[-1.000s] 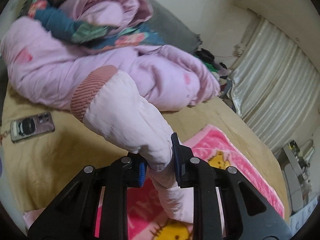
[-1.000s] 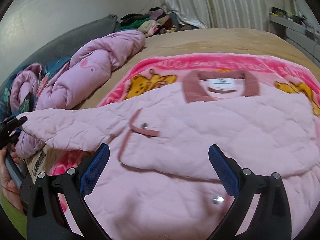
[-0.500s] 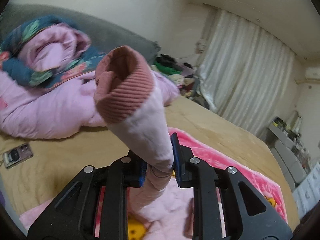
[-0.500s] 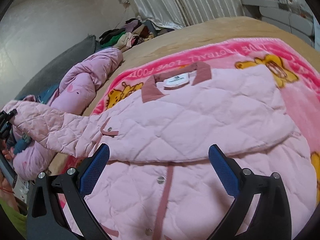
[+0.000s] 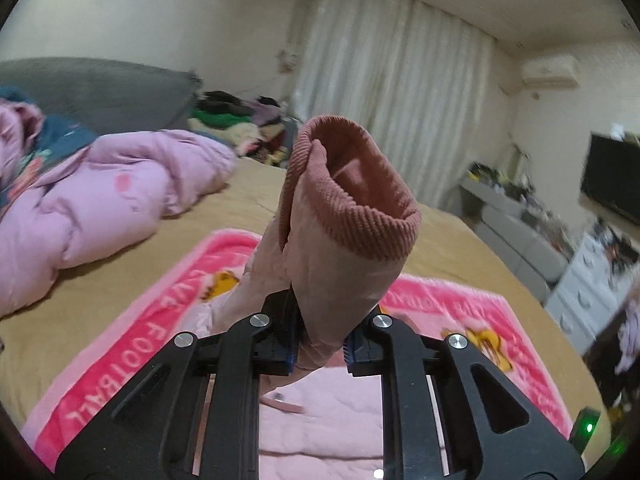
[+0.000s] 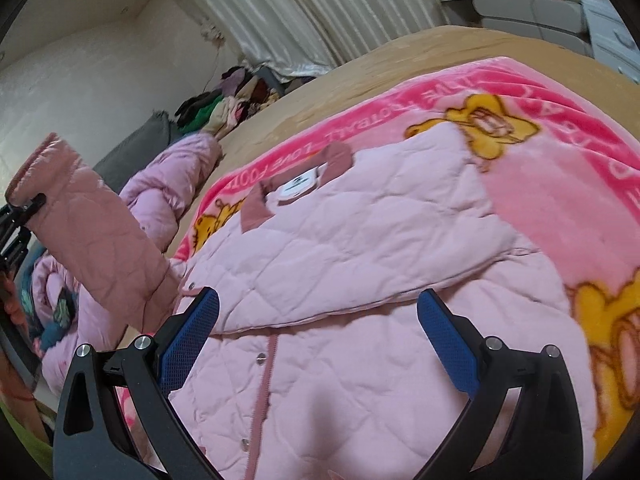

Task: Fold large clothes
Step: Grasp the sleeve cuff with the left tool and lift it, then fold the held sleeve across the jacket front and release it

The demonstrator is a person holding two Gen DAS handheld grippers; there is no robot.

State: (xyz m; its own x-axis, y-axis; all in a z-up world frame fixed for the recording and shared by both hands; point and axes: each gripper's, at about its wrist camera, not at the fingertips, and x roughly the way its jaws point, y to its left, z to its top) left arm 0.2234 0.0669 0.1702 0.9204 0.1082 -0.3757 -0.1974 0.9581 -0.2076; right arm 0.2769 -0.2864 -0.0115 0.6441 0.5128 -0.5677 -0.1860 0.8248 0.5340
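Left gripper [image 5: 318, 350] clamped on sleeve [image 5: 340, 248], raised to fold across jacket [image 6: 360, 280]; right gripper [image 6: 318, 336] spread wide above jacket, ready to steady.

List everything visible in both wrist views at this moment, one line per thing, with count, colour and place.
quilted jacket: 1, pale pink with darker pink collar, spread on the blanket
sleeve: 1, pink with ribbed darker cuff, lifted upright in the left gripper
blanket: 1, hot pink with yellow cartoon figures and lettering, on the bed under the jacket
bed sheet: 1, tan, beneath the blanket
duvet: 1, lilac pink, bunched at the bed's far side
clothes pile: 1, mixed green, black, cream, at the bed's far corner
curtains: white, back wall
television: 1, black, on the wall
air conditioner: 1, white, high on the wall
left gripper: black, blue pads, shut on the sleeve
right gripper: black, blue pads, open above the jacket
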